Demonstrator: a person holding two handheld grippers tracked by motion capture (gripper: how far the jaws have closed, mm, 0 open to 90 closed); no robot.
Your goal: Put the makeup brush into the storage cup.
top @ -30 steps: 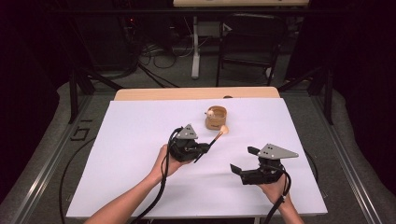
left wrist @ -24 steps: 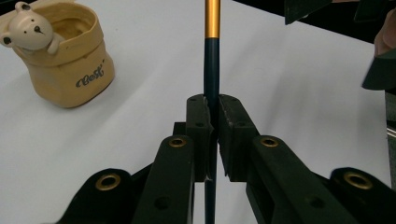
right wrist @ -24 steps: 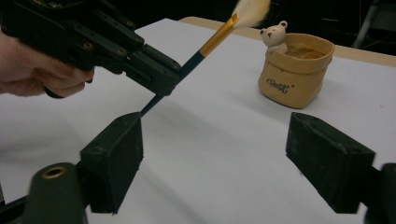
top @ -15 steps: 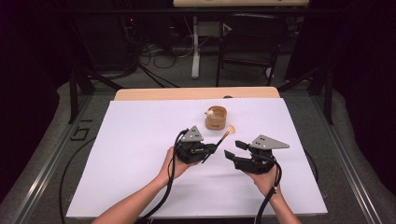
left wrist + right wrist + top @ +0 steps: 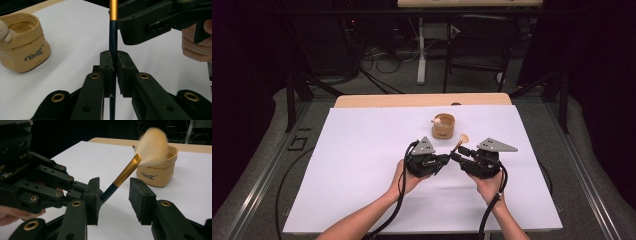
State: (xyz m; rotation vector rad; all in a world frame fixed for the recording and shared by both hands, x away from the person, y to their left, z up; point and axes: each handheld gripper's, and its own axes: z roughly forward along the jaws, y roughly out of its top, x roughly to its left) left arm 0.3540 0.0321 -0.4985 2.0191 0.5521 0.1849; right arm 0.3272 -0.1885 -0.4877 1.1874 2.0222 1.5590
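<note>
Makeup brush [image 5: 126, 173]: dark navy handle, gold ferrule, fanned cream bristles. Held off the bench, tilted, bristle end raised toward the pouch. Handle pinched in the left tongs [image 5: 113, 65]; ferrule stands free between the right tongs [image 5: 113, 192].

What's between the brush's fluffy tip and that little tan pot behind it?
Nothing: in the high view, bare white table separates the brush tip from the tan pot. The left tool holds the brush's handle.
</note>
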